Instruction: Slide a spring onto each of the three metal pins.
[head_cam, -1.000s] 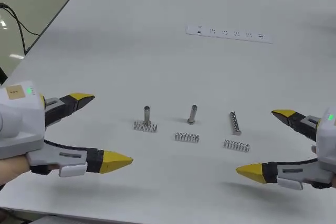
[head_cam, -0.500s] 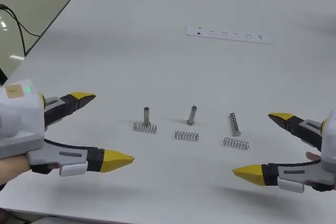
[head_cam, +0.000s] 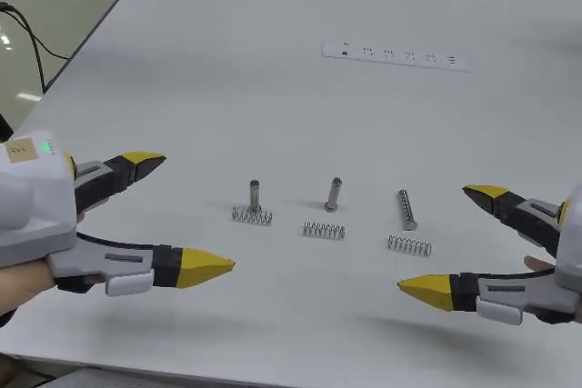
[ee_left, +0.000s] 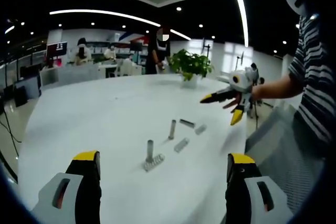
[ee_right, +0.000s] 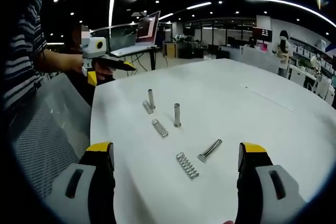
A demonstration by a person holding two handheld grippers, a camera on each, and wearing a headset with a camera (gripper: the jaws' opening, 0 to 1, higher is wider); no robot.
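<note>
While left gripper and right gripper both gape wide, empty, the right is nearer the toppled pin, long axis toward the far edge of the desk; its spring lies crosswise just beside it, near-edge side.

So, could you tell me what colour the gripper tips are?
Yellow on left gripper and right gripper; clearest in head view.
</note>
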